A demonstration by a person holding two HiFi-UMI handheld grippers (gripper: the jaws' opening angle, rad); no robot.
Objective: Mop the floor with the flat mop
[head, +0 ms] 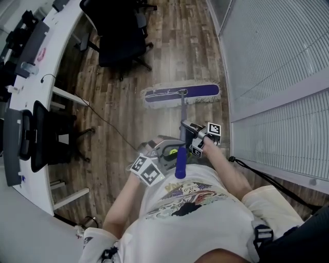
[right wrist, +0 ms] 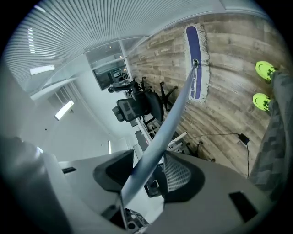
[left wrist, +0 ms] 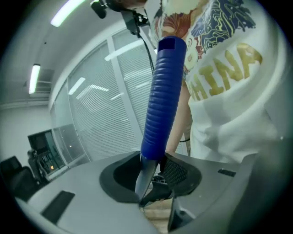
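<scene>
Jaws clamped on mop handle (head: 183, 109), left gripper (left wrist: 152, 176), right gripper (right wrist: 150, 172)

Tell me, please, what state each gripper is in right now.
Left gripper: shut on the mop handle, below its blue grip.
Right gripper: shut on the mop handle, further down.

Wood-plank floor (head: 180, 46), streaked brown and grey, fills the middle of the head view. A white desk (head: 31, 85) curves down the left edge on white legs (head: 69, 95). A black chair (head: 121, 36) stands at upper centre, near the desk. A second chair (head: 43, 136) sits tucked against the desk at mid left. A thin cable (head: 105, 122) trails across the floor from the desk. White blinds (head: 272, 56) cover the right side. In the left gripper view, strip lights (left wrist: 73, 11) glow at upper left, and a screen (left wrist: 43, 146) sits at lower left.
</scene>
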